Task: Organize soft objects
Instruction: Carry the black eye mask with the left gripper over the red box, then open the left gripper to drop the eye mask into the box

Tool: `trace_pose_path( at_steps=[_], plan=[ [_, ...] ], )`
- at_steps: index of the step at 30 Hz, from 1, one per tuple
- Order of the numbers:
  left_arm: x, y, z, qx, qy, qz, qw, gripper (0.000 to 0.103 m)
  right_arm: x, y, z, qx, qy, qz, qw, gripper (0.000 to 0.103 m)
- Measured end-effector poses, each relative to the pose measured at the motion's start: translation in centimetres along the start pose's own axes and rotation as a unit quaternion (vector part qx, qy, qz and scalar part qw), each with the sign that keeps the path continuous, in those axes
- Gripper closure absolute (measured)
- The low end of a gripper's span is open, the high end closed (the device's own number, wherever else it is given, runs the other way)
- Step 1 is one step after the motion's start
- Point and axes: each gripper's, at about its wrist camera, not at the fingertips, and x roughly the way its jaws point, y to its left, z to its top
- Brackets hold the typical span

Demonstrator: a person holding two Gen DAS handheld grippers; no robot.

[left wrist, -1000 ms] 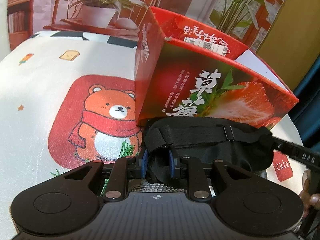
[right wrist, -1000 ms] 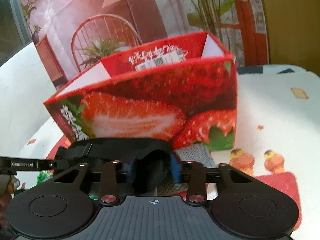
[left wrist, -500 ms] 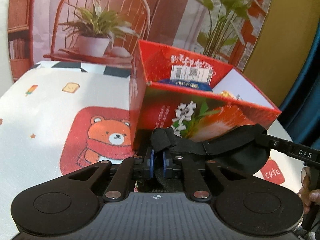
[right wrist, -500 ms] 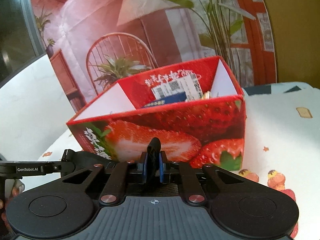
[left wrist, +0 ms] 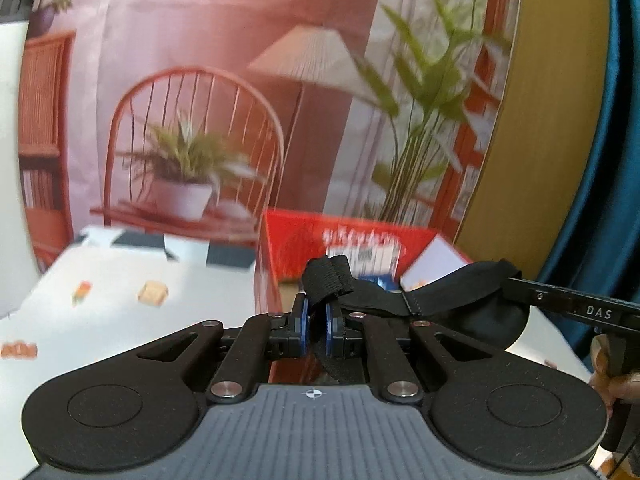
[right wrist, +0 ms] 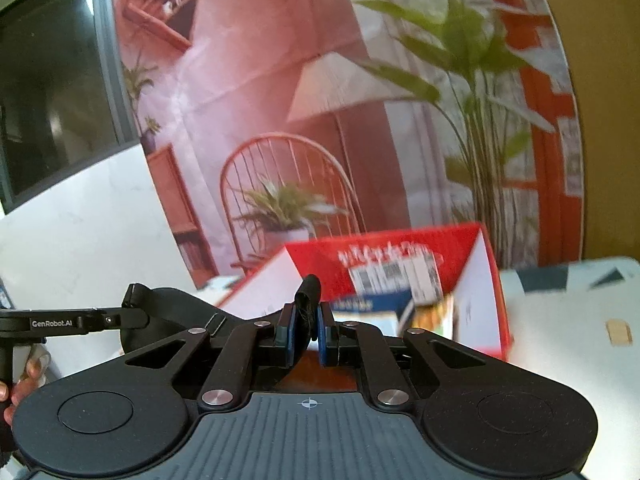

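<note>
I have the left gripper [left wrist: 316,316] clamped on the strap end of a black eye mask [left wrist: 472,304]; the folded strap stands up between the blue pads [left wrist: 303,322], and the jaws are drawn nearly together on it. My right gripper [right wrist: 307,330] is likewise closed on the other end of the mask [right wrist: 172,312], a pinch of black fabric showing between its pads [right wrist: 291,330]. The mask hangs stretched between the two grippers, clear of the table [left wrist: 120,280], in front of the near wall of the red box [right wrist: 400,256] and about level with its rim.

The box is open at the top. Inside it I see a barcode label [right wrist: 400,276] on the far wall and some packets below it, blurred. In the left view a hand [left wrist: 608,376] holds the right gripper's handle at the right edge; in the right view a hand [right wrist: 24,376] holds the left one at the left edge. A printed backdrop [left wrist: 200,80] stands behind the table.
</note>
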Motion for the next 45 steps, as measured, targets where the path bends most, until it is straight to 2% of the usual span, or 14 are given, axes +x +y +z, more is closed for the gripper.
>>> trace_pose_path(
  at_steps=[6, 12, 18, 26, 31, 38, 40, 41, 42, 43, 44, 45],
  plan=[
    [1.8, -1.6, 3.5, 0.013, -0.024, -0.003, 0.9996, 0.094, 1.7, -0.2, 3.8, -0.031, -0.025, -0.009, 0.999, 0.093],
    [6.9, -3.2, 5.2, 0.041, -0.002, 0.011, 0.9991, 0.094, 4.8, -1.9, 5.6, -0.046, -0.019, -0.051, 0.997, 0.093],
    [12.0, -3.9, 4.0, 0.06, 0.059, 0.013, 0.9963, 0.094, 8.0, -3.6, 4.2, -0.051, 0.031, -0.079, 0.995, 0.093],
    [15.7, -4.1, 1.2, 0.077, 0.152, -0.01, 0.9854, 0.094, 10.7, -4.6, 1.5, -0.056, 0.12, -0.099, 0.986, 0.093],
    [16.3, -3.6, 0.5, 0.079, 0.167, -0.01, 0.9827, 0.094, 11.3, -4.9, 0.5, -0.046, 0.14, -0.098, 0.984, 0.093],
    [16.5, -3.8, 0.7, 0.089, 0.174, -0.01, 0.9807, 0.093, 11.4, -5.4, 0.3, -0.036, 0.144, -0.105, 0.983, 0.092],
    [16.0, -3.9, 0.9, 0.095, 0.169, -0.007, 0.9811, 0.088, 11.2, -5.4, 0.3, -0.034, 0.141, -0.111, 0.983, 0.085],
    [15.8, -4.0, 1.1, 0.096, 0.166, -0.006, 0.9815, 0.075, 11.0, -5.4, 0.4, -0.035, 0.138, -0.116, 0.983, 0.076],
    [15.5, -3.9, 1.2, 0.095, 0.16, -0.008, 0.9825, 0.053, 10.8, -5.2, 0.4, -0.039, 0.134, -0.119, 0.983, 0.07],
    [15.0, -3.8, 1.4, 0.094, 0.151, -0.011, 0.984, 0.045, 10.5, -5.0, 0.4, -0.044, 0.128, -0.12, 0.983, 0.06],
    [14.4, -3.7, 1.6, 0.095, 0.14, -0.013, 0.9855, 0.038, 10.2, -4.9, 0.4, -0.048, 0.123, -0.119, 0.984, 0.056],
    [13.8, -3.6, 1.8, 0.096, 0.131, -0.014, 0.9866, 0.038, 9.8, -4.7, 0.5, -0.051, 0.117, -0.117, 0.985, 0.054]
  ],
)
